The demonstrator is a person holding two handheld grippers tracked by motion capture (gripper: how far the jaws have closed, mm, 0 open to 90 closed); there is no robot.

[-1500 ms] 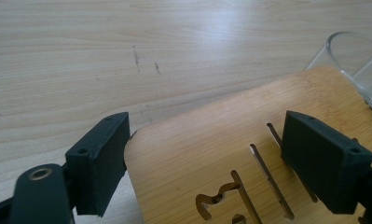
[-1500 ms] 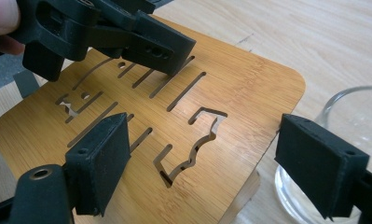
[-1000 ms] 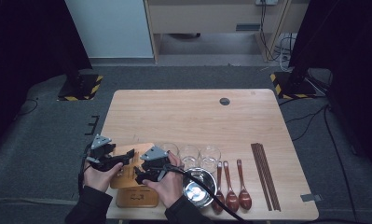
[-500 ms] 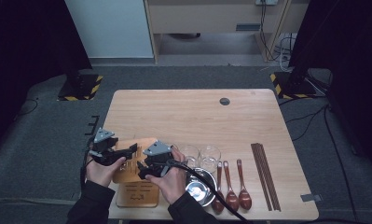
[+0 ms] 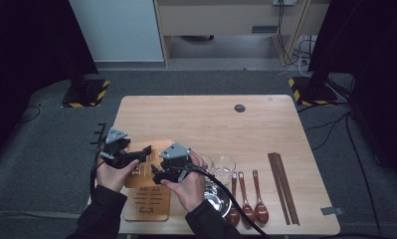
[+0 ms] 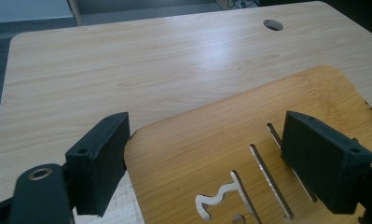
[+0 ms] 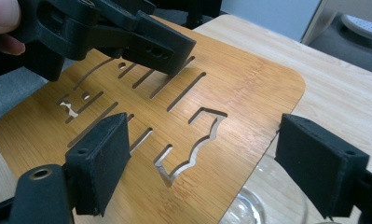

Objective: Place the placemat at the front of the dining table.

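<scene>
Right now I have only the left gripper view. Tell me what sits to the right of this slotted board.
Observer: Clear glasses stand close to the right of the slotted board.
Operator: Keep going past them.
Observer: Three brown spoons lie side by side, with dark chopsticks beyond them towards the table's right edge.
Operator: Report the other gripper.
Observer: The right gripper is over the board, jaws wide open, with nothing gripped.
</scene>
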